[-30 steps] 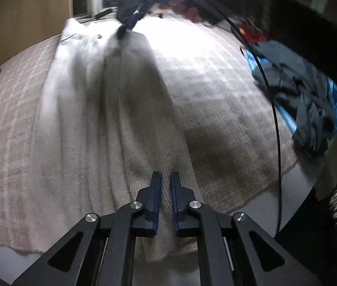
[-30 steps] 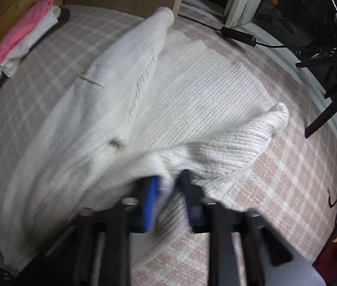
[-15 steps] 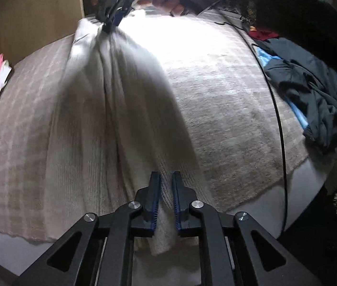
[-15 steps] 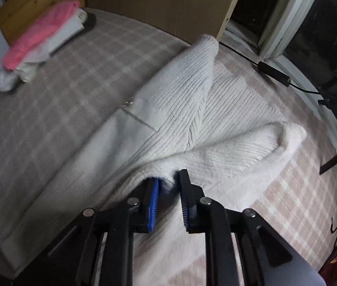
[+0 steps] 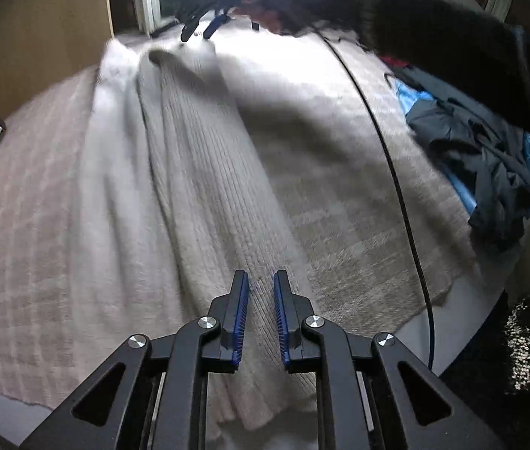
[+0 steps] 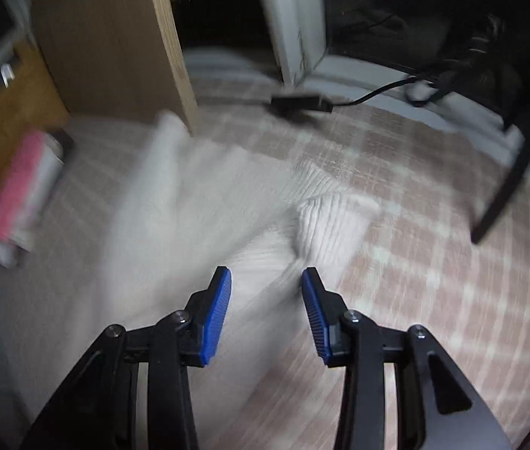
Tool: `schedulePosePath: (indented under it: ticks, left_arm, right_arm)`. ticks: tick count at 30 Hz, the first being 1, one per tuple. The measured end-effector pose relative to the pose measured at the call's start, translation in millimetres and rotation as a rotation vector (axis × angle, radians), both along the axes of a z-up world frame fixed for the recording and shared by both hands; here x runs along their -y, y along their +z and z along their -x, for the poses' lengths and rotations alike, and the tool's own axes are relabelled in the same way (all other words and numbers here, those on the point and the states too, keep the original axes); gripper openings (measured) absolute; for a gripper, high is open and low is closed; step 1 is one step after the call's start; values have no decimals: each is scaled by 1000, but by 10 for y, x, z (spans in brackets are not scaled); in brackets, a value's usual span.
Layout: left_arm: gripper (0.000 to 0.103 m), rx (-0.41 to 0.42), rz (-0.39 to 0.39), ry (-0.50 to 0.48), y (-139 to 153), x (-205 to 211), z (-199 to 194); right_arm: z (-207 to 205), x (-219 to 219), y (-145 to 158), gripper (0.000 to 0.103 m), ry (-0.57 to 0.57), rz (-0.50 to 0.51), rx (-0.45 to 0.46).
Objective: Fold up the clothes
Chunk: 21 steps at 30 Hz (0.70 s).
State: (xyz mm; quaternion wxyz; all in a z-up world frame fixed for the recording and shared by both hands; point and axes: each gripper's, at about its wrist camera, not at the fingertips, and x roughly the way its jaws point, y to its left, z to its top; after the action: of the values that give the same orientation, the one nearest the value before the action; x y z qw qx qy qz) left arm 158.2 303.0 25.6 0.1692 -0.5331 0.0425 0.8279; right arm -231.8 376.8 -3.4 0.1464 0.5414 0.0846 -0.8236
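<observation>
Since a second ago both claws have let go of the cream ribbed sweater (image 5: 205, 202); the left gripper (image 5: 261, 315), which had pinched the near hem, now has its blue pads parted by a narrow gap and its jaws are opening, the knit lying under and between them without being squeezed; the right gripper (image 6: 267, 313), which had carried the sleeve across the body, has swung away toward the window side and its jaws are opening wider, the pads well apart with the blurred knit below them and nothing clamped; in the left wrist view it shows as a dark shape above the far end of the garment, in a hand (image 5: 276, 18) with a black fuzzy sleeve (image 5: 452, 48).

The sweater lies on the pink-and-white checked blanket (image 5: 340, 195), long axis running from the left gripper away toward the window, folded into a narrow strip; its cuff (image 6: 334, 221) rests at the right edge, pointing at the checked cloth.

The right wrist view is smeared by motion, so the folds there are hard to read; a pile of dark and blue clothes (image 5: 490, 165) lies at the blanket's right edge, partly behind the sleeve; a pink-and-white stack (image 6: 21, 195) is blurred at the left.
</observation>
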Motion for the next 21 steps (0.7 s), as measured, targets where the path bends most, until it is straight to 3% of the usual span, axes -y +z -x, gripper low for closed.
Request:
schedulePosePath:
  ticks: [3, 6, 8, 11, 13, 15, 18, 19, 20, 21]
  left_arm:
    - [16, 0, -6, 9, 38, 16, -77]
    - [22, -20, -19, 1, 140, 43, -180]
    - [25, -28, -29, -8, 176, 43, -238]
    - [25, -13, -14, -23, 78, -3, -257]
    - [25, -13, 2, -20, 5, -23, -223]
    - [25, -12, -3, -21, -26, -16, -207]
    - [25, -24, 12, -26, 65, -6, -220]
    - [25, -41, 10, -5, 152, 72, -253]
    - [25, -58, -4, 36, 272, 227, -300]
    - [25, -68, -12, 79, 355, 384, -331]
  right_arm:
    - [-35, -33, 75, 41, -12, -14, -9]
    - [-532, -165, 398, 43, 29, 55, -35]
    - [-946, -223, 476, 45, 66, 117, 14]
    - [-1562, -107, 343, 45, 127, 183, 86]
    - [-1864, 75, 275, 45, 197, 210, 74]
    - [-2077, 308, 175, 45, 287, 156, 37]
    - [-2204, 454, 163, 39, 356, 64, 24]
    - [-2242, 496, 168, 26, 377, 36, 19]
    - [-2210, 467, 227, 18, 354, 64, 12]
    - [-2150, 408, 309, 18, 313, 115, 3]
